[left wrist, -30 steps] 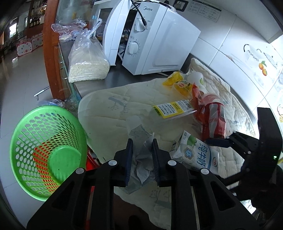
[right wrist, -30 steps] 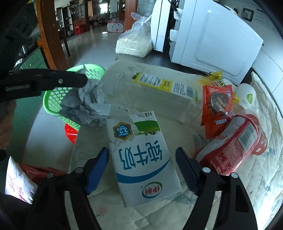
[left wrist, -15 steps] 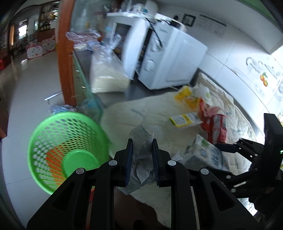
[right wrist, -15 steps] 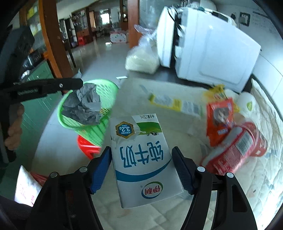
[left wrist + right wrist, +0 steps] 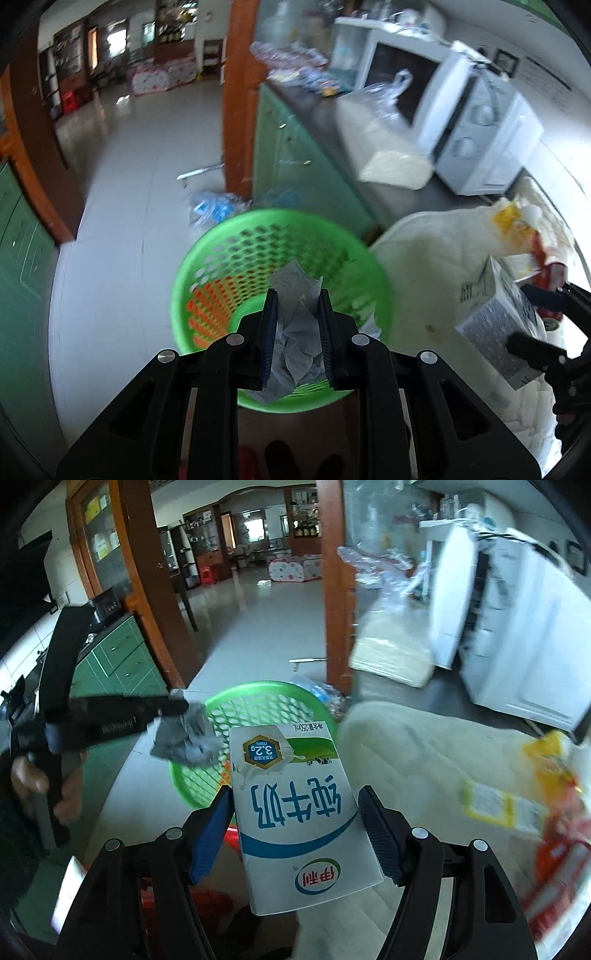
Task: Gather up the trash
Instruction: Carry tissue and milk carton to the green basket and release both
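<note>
- The left gripper point(image 5: 295, 325) is pinching a crumpled grey paper wad point(image 5: 295, 332) between its blue pads; its jaws have just been opening a little, yet the wad is sitting gripped between them.
- The wad's long axis is running along the fingers, its torn tip poking out past the fingertips and its bulk hanging below them.
- Directly ahead of and beneath that gripper, a green perforated basket point(image 5: 258, 229) is standing on the floor beside the counter, with the wad hanging over its opening.
- The right gripper point(image 5: 295, 823) is clamping a white milk carton point(image 5: 295, 812) by its two narrow sides.
- The carton's long axis is lying along the fingers, its printed face turned up toward the camera and its far end reaching past the fingertips toward the basket point(image 5: 258, 698).
- Left of the right gripper, a hand point(image 5: 40, 786) is gripping the left tool's handle.
- Right of the right gripper, a yellow wrapper point(image 5: 487, 805) and red packaging point(image 5: 554, 867) are lying on a pale quilted cloth point(image 5: 424, 746), blurred.
- A white microwave point(image 5: 480, 140) is standing farther off on the counter.
</note>
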`<state>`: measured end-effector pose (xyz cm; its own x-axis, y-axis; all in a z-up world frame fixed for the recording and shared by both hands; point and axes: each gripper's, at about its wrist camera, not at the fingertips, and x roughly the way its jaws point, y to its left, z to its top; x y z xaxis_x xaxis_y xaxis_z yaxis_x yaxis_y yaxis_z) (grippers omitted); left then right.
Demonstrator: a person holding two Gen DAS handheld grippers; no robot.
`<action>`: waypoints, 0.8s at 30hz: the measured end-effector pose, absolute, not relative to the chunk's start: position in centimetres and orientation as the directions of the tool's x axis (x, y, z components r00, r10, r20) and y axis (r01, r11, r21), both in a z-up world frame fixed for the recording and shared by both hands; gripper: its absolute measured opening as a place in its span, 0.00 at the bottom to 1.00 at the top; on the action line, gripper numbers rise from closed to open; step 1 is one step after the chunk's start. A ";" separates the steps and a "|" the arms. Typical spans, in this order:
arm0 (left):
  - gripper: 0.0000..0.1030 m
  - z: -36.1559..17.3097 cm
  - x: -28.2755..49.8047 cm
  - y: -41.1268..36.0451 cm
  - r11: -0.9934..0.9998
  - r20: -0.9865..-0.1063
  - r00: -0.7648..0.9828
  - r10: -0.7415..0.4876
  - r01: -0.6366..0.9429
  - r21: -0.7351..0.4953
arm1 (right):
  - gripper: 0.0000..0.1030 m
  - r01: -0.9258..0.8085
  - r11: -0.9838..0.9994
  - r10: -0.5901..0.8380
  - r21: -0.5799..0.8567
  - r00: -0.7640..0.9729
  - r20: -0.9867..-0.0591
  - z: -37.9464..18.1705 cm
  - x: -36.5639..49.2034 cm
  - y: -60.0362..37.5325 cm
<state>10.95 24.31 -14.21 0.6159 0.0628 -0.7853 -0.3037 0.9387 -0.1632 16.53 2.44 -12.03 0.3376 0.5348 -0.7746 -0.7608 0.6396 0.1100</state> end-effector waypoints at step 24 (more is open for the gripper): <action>0.57 -16.7 8.6 28.9 0.901 -0.805 0.587 0.084 -0.390 -0.191 | 0.72 -0.709 0.670 0.509 0.218 0.226 -0.830 -19.9 20.2 14.4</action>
<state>8.55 28.87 -16.68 0.5871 0.0838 -0.8052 -0.3903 0.9007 -0.1909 20.17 14.39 -19.92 0.2263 0.5093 -0.8303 -0.7095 0.6703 0.2177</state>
